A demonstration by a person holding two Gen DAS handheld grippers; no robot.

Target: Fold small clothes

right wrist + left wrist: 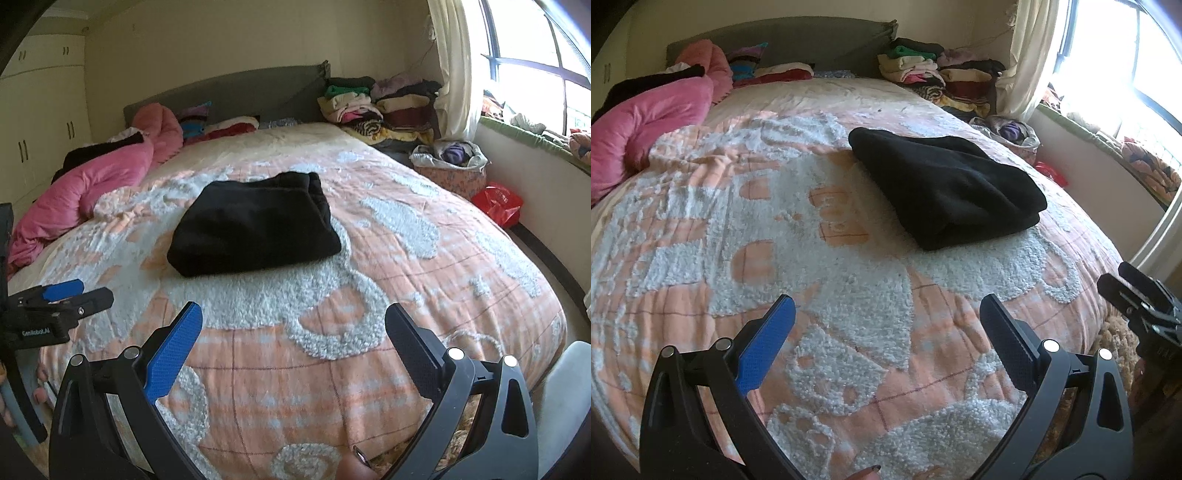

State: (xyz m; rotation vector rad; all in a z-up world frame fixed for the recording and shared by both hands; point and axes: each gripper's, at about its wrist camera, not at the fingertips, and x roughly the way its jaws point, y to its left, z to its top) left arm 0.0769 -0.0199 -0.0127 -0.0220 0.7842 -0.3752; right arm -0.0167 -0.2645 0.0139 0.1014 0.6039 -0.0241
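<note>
Hovering: left gripper (886, 314) and right gripper (293, 317) jaws wide, empty; folded black garment (255, 229) on bed (406, 295), frame centre, right nearer.

black garment (255, 229): soft matt fleecy cloth
bedspread (406, 266): quilted peach cloth, rough white tufted loops
left tool (886, 321): matt black plastic, one blue textured pad
red bag (496, 205): glossy plastic
</note>
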